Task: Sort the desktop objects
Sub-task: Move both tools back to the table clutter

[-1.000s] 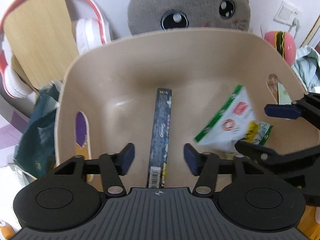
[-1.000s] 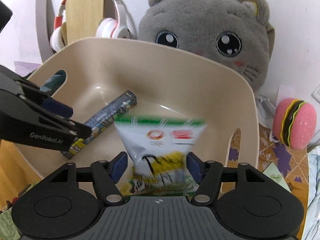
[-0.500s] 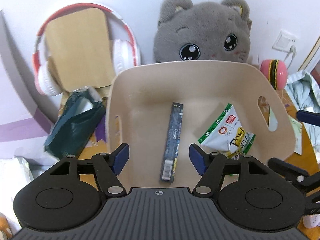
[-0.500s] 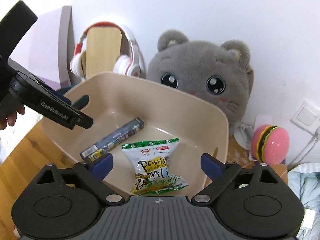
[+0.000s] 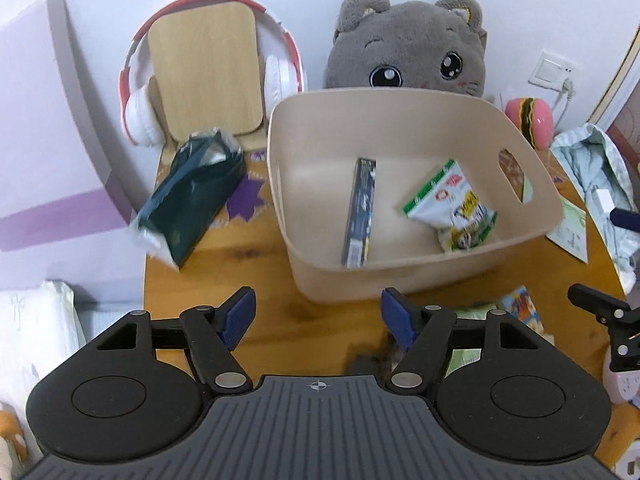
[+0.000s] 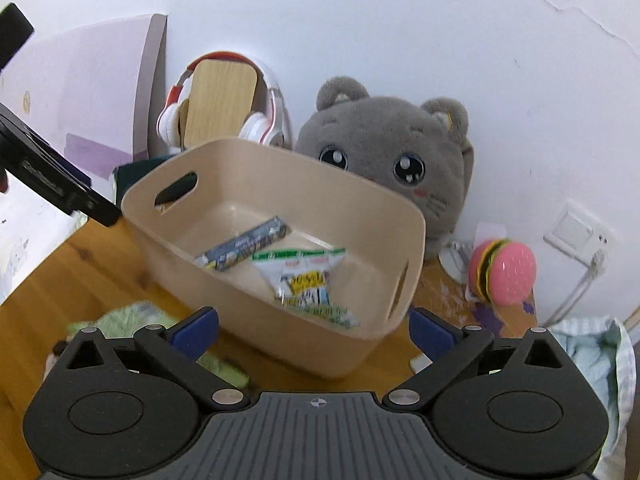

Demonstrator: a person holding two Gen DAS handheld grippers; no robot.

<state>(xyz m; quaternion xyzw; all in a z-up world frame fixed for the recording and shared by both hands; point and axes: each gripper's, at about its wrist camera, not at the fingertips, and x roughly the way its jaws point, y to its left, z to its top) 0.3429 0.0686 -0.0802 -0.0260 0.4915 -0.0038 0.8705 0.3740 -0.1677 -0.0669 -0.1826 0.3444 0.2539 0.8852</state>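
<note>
Two things lie in the beige bin (image 5: 416, 216) at frame centre — a dark slim box (image 5: 359, 212) and a snack packet (image 5: 452, 206) — while both hand-held grippers, left (image 5: 318, 320) and right (image 6: 314, 330), gape empty, and the green pouch (image 5: 192, 192) at left centre and small packets (image 5: 518, 308) at lower right still wait on the tabletop (image 5: 256, 260).

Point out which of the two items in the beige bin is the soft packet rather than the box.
The white-and-green snack packet, crinkled, lies right of the long dark box in the beige bin.

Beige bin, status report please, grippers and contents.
Left gripper open, empty. Right gripper open, empty. Beige bin holds dark slim box and snack packet. Nothing blocking.
</note>
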